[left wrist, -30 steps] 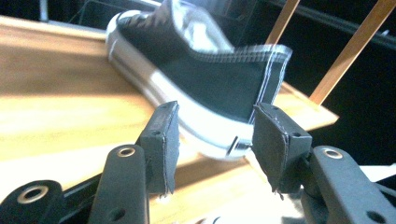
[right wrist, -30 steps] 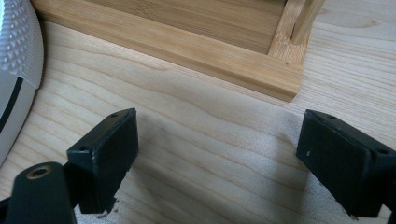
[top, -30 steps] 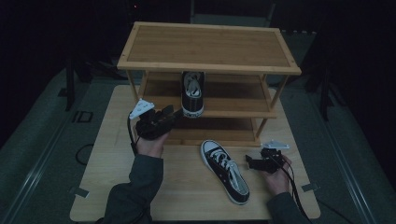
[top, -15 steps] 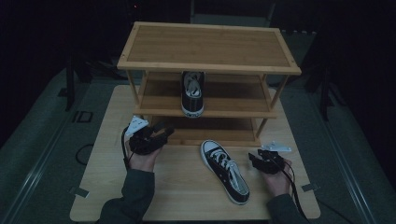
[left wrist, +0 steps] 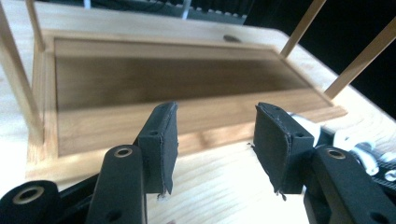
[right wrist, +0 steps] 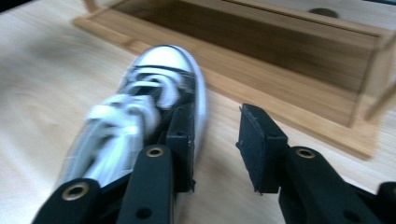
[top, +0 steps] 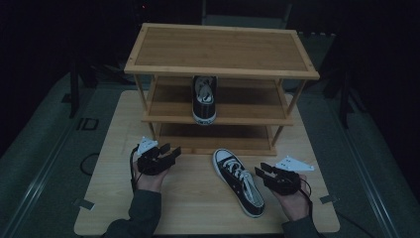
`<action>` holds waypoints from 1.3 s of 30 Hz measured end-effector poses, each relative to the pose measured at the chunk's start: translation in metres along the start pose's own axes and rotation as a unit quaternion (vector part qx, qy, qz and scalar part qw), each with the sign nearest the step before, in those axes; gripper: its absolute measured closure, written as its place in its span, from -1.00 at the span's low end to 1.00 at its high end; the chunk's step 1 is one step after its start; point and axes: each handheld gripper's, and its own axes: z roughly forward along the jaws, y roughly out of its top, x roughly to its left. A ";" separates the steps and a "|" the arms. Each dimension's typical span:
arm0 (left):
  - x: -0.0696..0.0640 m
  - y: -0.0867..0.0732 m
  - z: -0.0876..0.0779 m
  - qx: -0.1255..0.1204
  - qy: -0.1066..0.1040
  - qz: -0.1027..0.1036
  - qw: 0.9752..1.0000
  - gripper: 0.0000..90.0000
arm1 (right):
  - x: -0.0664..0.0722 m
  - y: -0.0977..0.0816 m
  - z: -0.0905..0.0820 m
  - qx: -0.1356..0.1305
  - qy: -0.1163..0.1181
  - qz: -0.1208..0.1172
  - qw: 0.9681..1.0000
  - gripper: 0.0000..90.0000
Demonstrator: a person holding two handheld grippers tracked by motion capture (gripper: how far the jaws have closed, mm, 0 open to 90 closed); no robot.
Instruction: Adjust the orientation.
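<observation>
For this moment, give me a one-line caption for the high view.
Two hand-held grippers flank a black sneaker on the table before a three-tier wooden rack.

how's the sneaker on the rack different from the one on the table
The sneaker on the rack sits on the middle shelf, square to it, toe toward the person; the sneaker on the table lies on the tabletop in front of the rack, at a slant, toe toward the rack. The shelved one stands apart from both grippers; the table one lies beside the right gripper. Both are black lace-up sneakers with white laces and soles.
</observation>
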 end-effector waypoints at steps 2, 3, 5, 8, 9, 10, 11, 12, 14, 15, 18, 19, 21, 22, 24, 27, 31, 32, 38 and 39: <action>0.004 -0.004 0.001 0.007 0.005 0.001 1.000 0.12 | 0.007 -0.001 -0.004 -0.001 0.017 -0.006 1.000 0.54; 0.005 -0.006 0.001 0.007 0.007 -0.002 1.000 0.12 | 0.009 -0.001 -0.006 0.000 0.023 -0.004 1.000 0.55; 0.007 -0.007 0.001 0.009 0.010 -0.003 1.000 0.11 | 0.011 -0.001 -0.006 0.001 0.031 -0.002 1.000 0.55; 0.010 -0.009 0.002 0.014 0.015 -0.005 1.000 0.11 | 0.019 0.001 -0.004 0.012 0.050 -0.010 0.999 0.54; 0.010 -0.010 0.002 0.015 0.016 -0.005 1.000 0.11 | 0.021 0.000 -0.002 0.019 0.049 -0.014 0.999 0.55; 0.010 -0.010 0.002 0.015 0.016 -0.005 1.000 0.11 | 0.021 0.000 -0.002 0.019 0.049 -0.014 0.999 0.55; 0.011 -0.010 0.002 0.015 0.016 -0.005 1.000 0.10 | 0.023 -0.001 0.003 0.036 0.050 -0.018 0.998 0.58; 0.011 -0.010 0.002 0.016 0.016 -0.005 1.000 0.10 | 0.023 -0.002 0.005 0.042 0.047 -0.018 0.998 0.59; 0.011 -0.010 0.002 0.016 0.017 -0.005 1.000 0.10 | 0.023 -0.004 0.008 0.056 0.044 -0.022 0.997 0.62; 0.011 -0.010 0.002 0.015 0.017 -0.005 1.000 0.10 | 0.023 -0.005 0.010 0.062 0.043 -0.024 0.997 0.64; 0.011 -0.010 0.002 0.015 0.016 -0.006 1.000 0.10 | 0.023 -0.005 0.013 0.071 0.044 -0.026 0.996 0.68; 0.011 -0.011 0.003 0.015 0.017 -0.007 1.000 0.10 | 0.022 -0.004 0.016 0.075 0.046 -0.024 0.996 0.72; 0.011 -0.011 0.003 0.016 0.016 -0.007 1.000 0.10 | 0.022 -0.003 0.019 0.082 0.051 -0.022 0.995 0.77; 0.011 -0.011 0.003 0.016 0.016 -0.007 1.000 0.10 | 0.022 -0.003 0.019 0.082 0.051 -0.022 0.995 0.77; 0.010 -0.011 0.003 0.015 0.016 -0.007 1.000 0.10 | 0.020 -0.001 0.022 0.086 0.061 -0.012 0.994 0.85; 0.011 -0.011 0.004 0.017 0.015 -0.009 1.000 0.10 | 0.019 0.000 0.024 0.092 0.070 -0.008 0.993 0.89; 0.012 -0.012 0.005 0.019 0.017 -0.010 1.000 0.10 | 0.019 0.003 0.025 0.110 0.067 0.026 0.991 0.96; 0.013 -0.013 0.006 0.020 0.018 -0.010 1.000 0.10 | 0.019 0.003 0.025 0.113 0.066 0.039 0.991 0.96; 0.016 -0.015 0.008 0.024 0.021 -0.012 0.999 0.10 | 0.017 0.003 0.023 0.112 0.075 0.075 0.988 0.96; 0.018 -0.016 0.010 0.023 0.024 -0.013 0.999 0.10 | 0.016 0.002 0.023 0.107 0.077 0.086 0.988 0.97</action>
